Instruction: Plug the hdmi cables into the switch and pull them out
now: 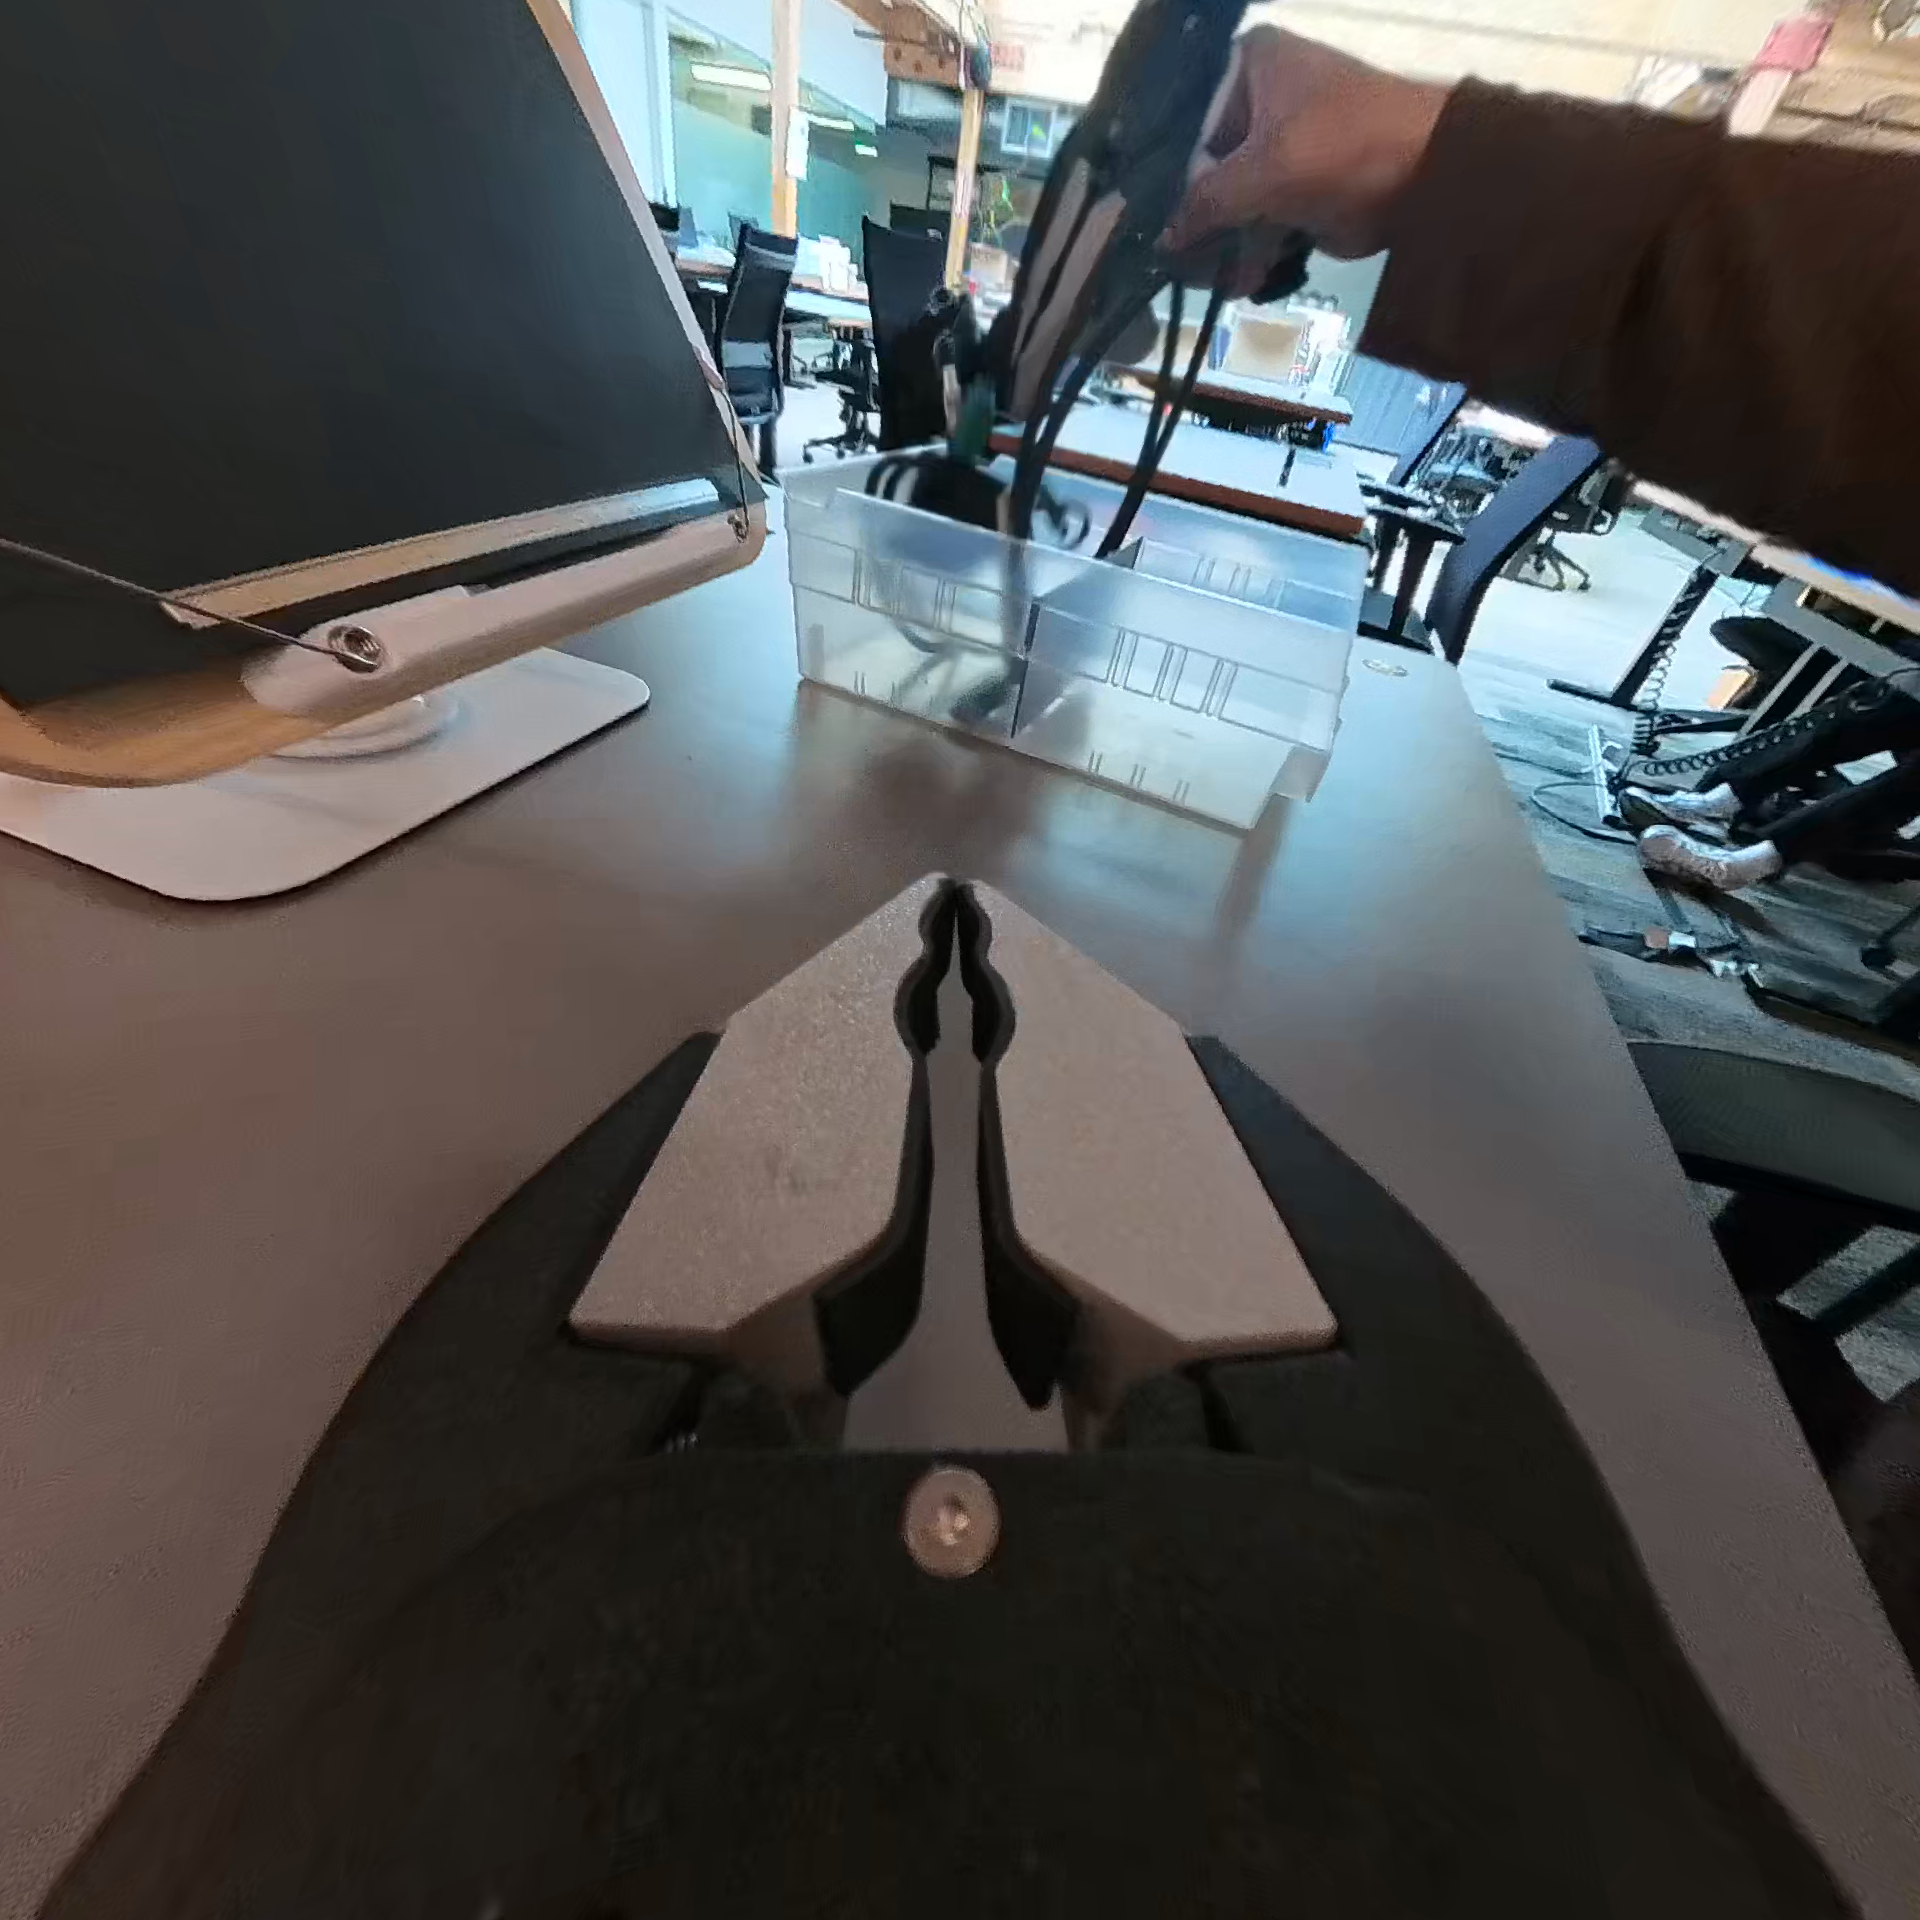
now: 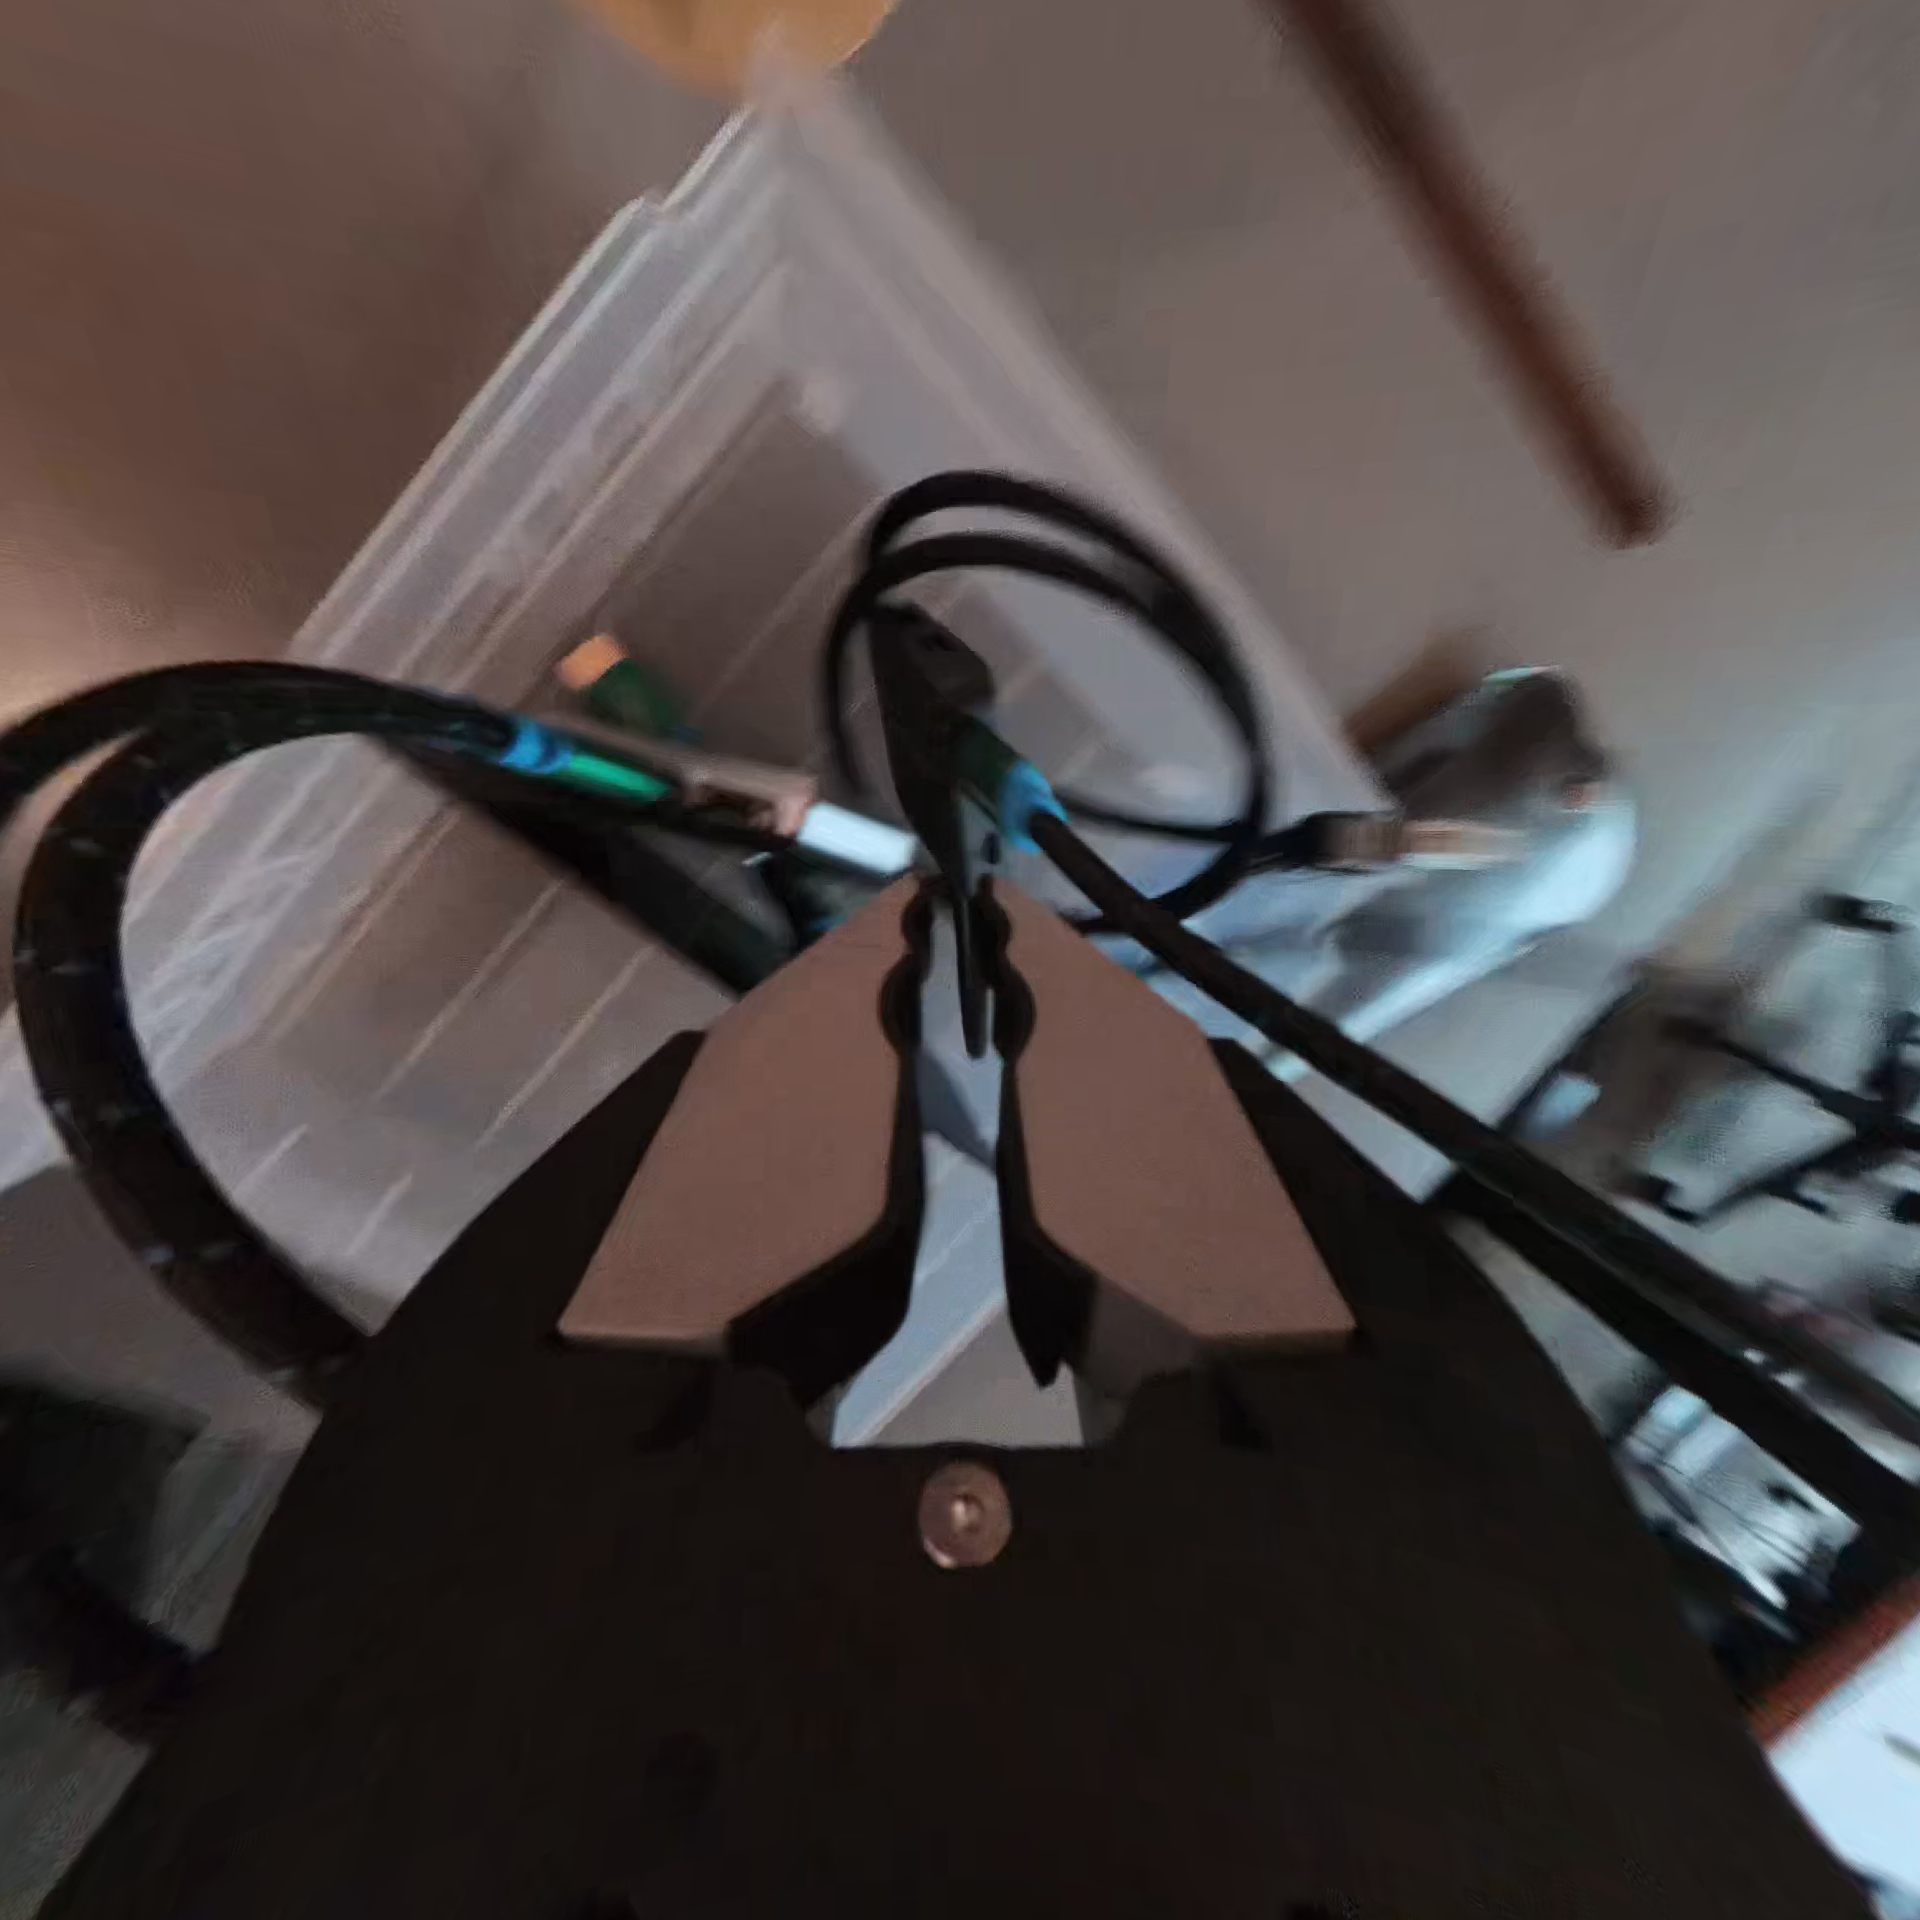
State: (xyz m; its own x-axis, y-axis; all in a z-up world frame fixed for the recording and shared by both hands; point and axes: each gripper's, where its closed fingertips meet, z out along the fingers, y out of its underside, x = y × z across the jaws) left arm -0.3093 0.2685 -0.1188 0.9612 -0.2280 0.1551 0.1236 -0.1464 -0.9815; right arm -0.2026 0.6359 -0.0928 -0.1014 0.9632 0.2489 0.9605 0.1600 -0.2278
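Note:
My left gripper is shut and empty, low over the dark table. My right gripper is shut on a thin black part of a bundle of HDMI cables; blur hides exactly which part. A dark block with a blue-green plug and a thin looped cable hangs off the tips. A braided cable with a blue-green plug curves left. In the left wrist view a hand holds the right gripper high, and cables hang into a clear bin.
The clear divided bin stands at the back of the table and holds more cable and a green plug. A monitor on a white base stands at the left. The table's edge runs along the right, with office chairs beyond.

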